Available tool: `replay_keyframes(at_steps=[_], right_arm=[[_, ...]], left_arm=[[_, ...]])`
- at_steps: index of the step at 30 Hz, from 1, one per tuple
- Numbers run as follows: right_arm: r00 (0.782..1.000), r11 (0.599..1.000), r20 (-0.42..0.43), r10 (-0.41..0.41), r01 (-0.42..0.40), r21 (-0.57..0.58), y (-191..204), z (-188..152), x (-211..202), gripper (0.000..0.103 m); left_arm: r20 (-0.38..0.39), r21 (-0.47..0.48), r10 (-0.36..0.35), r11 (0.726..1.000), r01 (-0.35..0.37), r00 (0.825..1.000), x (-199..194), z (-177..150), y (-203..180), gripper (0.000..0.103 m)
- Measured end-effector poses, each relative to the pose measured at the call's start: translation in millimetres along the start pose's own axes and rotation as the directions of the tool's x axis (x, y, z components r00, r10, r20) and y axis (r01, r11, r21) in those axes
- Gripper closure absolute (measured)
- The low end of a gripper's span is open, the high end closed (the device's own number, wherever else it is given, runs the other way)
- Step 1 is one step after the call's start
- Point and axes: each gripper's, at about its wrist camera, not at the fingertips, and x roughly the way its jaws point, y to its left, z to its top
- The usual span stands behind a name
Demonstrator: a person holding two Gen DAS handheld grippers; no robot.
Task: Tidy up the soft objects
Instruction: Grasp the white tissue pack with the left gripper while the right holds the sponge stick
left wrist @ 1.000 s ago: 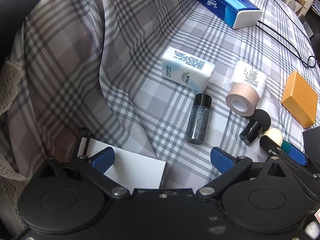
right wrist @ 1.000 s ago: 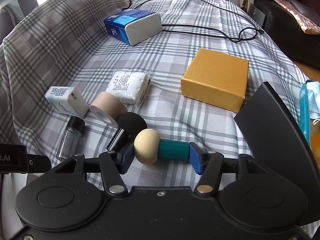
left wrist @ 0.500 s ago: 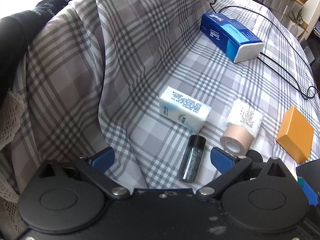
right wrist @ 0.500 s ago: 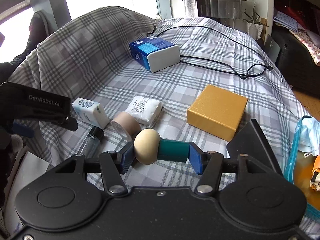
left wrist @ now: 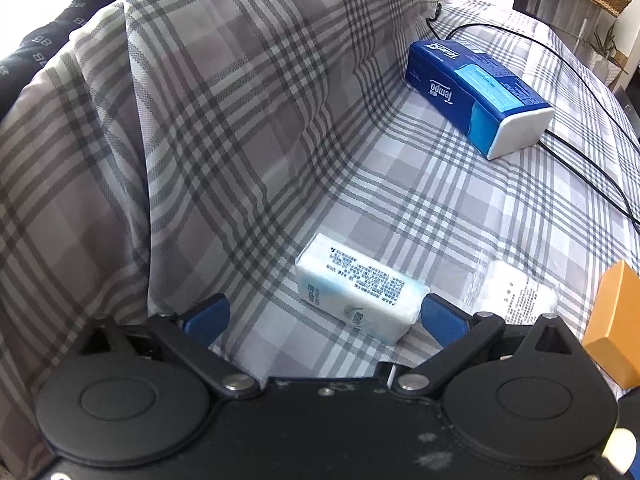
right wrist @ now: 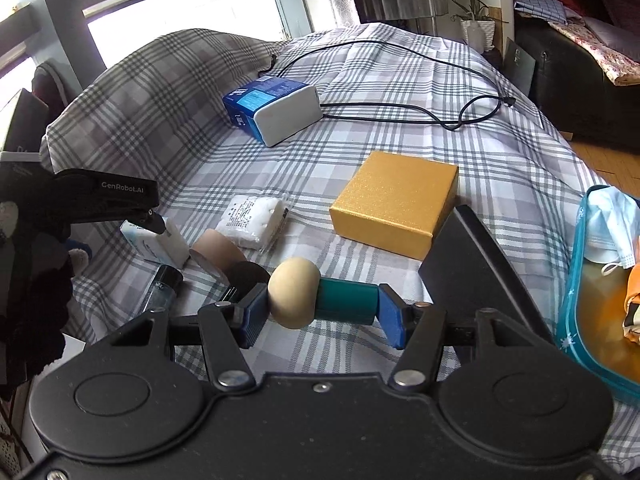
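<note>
Plaid cloth point(right wrist: 400, 92) in grey and white covers the tabletop where I am working. My right gripper point(right wrist: 320, 308) has its fingers narrowed on a makeup sponge point(right wrist: 320, 300), the beige bulb against one blue pad and the teal handle end against the other, lifted clear of the cloth near the front edge. My left gripper point(left wrist: 320, 316) has its fingers spread wide with nothing pressed between them; a white tissue pack point(left wrist: 360, 300) lies on the cloth in the gap, just short of the right pad, toward the left edge where the cloth climbs up over something. Further back lies a blue Tempo tissue box point(right wrist: 272, 112), with a black cable point(right wrist: 420, 116) looping behind it. A gold box point(right wrist: 396, 204) sits mid-tabletop, a clear-wrapped cotton pad pack point(right wrist: 252, 220) just left of it, touching a beige tape roll point(right wrist: 216, 252). At the right edge a teal-rimmed tray point(right wrist: 576, 320) holds a face mask point(right wrist: 612, 224).
</note>
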Motion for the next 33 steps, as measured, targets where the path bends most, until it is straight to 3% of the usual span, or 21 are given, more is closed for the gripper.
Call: replay_keyframes(at_steps=[6,12,23,30,33], right_arm=[[1.0,1.0,-0.002,0.013,-0.013,-0.004,0.8,0.1,0.1,0.047],[1.0,1.0,-0.011,0.017,-0.017,-0.005,1.1,-0.1,1.8,0.047],[1.0,1.0,-0.024,0.013,-0.013,0.004,-0.8,0.0,6.3,0.047],[1.0,1.0,-0.025,0.013,-0.013,-0.003,0.6,-0.5,7.7,0.047],[1.0,1.0,-0.029,0.012,-0.012,-0.005,0.5,-1.2,7.8,0.047]], left_arm=[[-0.021,-0.05,-0.025,0.998,0.024,0.999,10.7,11.4,0.8,0.0],[-0.022,-0.026,-0.008,1.0,0.007,1.0,23.9,21.1,-9.1,0.0],[-0.111,0.013,0.034,0.999,-0.033,0.993,74.9,29.5,-19.4,0.001],[-0.114,-0.034,-0.011,0.999,0.007,0.993,75.8,30.2,-12.8,0.007],[-0.115,-0.058,-0.028,0.998,0.021,0.993,76.0,33.4,-9.8,0.003]])
